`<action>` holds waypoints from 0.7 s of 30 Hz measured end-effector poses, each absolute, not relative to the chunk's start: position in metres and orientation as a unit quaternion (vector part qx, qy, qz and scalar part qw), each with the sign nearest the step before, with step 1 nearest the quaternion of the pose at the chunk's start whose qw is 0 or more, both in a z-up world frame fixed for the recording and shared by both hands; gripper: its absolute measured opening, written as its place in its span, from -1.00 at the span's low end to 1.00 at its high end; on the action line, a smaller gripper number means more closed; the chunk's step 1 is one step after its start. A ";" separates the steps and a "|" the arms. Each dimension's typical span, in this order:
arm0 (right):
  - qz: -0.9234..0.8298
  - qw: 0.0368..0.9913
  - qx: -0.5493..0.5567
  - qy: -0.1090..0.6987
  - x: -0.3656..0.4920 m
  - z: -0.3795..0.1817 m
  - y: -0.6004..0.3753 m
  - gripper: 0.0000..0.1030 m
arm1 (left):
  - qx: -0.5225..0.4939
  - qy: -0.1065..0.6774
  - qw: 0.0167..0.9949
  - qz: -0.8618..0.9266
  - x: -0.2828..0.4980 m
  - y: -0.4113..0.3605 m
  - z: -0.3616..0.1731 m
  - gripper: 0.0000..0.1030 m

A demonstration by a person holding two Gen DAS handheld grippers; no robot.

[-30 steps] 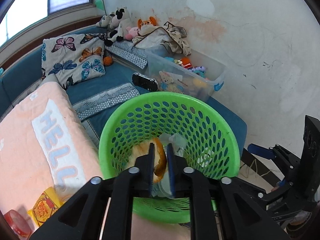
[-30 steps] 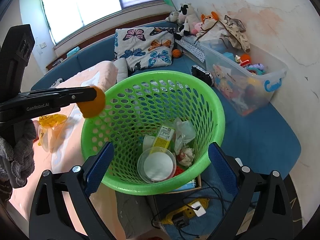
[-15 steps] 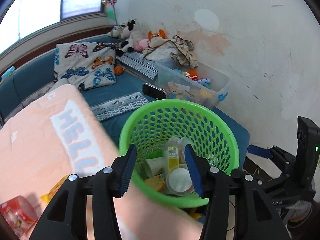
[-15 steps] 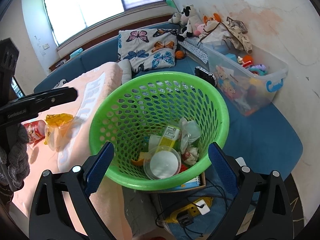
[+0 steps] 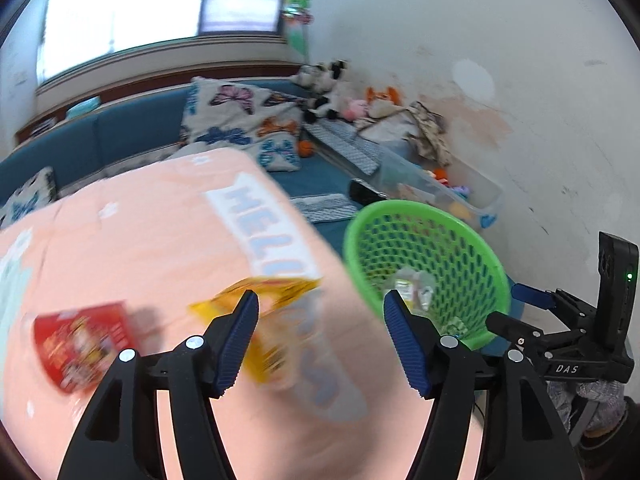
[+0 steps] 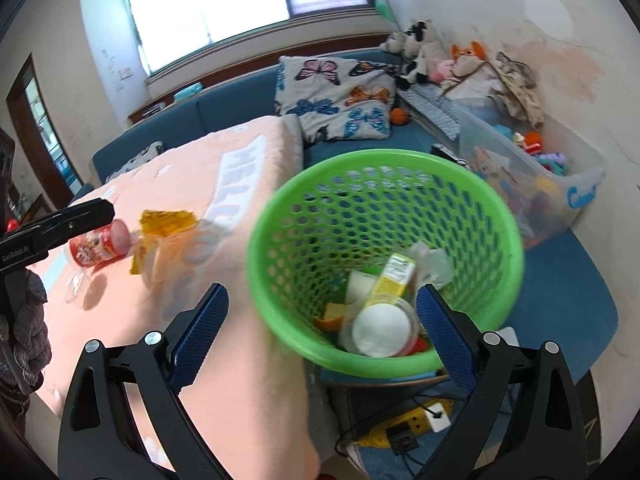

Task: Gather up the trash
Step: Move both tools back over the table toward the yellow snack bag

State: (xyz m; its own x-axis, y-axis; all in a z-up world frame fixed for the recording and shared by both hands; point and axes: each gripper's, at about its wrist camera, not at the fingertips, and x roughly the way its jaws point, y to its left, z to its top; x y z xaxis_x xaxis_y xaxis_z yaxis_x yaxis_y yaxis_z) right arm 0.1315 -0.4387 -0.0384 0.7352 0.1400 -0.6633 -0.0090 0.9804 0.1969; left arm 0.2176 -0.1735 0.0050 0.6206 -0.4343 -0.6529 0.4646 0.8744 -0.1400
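Observation:
A green mesh basket (image 6: 256,248) (image 5: 360,220) stands beside the bed and holds an orange peel (image 6: 330,318), a lidded cup (image 6: 380,330), a yellow carton (image 6: 394,276) and crumpled wrap. On the peach blanket (image 5: 140,240) lie a yellow wrapper (image 5: 288,290) (image 6: 164,222) and a red snack tub (image 5: 84,344) (image 6: 100,244). My left gripper (image 5: 320,320) hovers over the blanket above the yellow wrapper, its jaws opening with nothing between them. My right gripper (image 6: 322,308) stands open and empty at the basket's near rim.
A clear toy bin (image 6: 560,184) sits right of the basket on the blue couch, with a butterfly pillow (image 6: 336,96) and plush toys (image 6: 424,48) behind. A yellow power strip (image 6: 416,424) and cables lie on the floor below the basket.
The left gripper let the orange peel drop into the basket, opened, and swung left over the blanket to the wrappers. The right gripper shifted slightly left, staying open.

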 end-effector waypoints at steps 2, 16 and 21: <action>0.055 0.927 0.082 0.363 0.136 -0.038 -0.424 0.83 | 0.016 0.356 0.904 -0.236 0.214 -0.158 0.004 0.25; 0.155 0.911 0.061 0.378 0.179 -0.038 -0.337 0.83 | -0.026 0.370 0.916 -0.150 0.196 -0.060 -0.015 0.25; 0.189 0.900 0.061 0.388 0.201 -0.038 -0.307 0.83 | -0.035 0.375 0.917 -0.133 0.191 -0.036 -0.024 0.25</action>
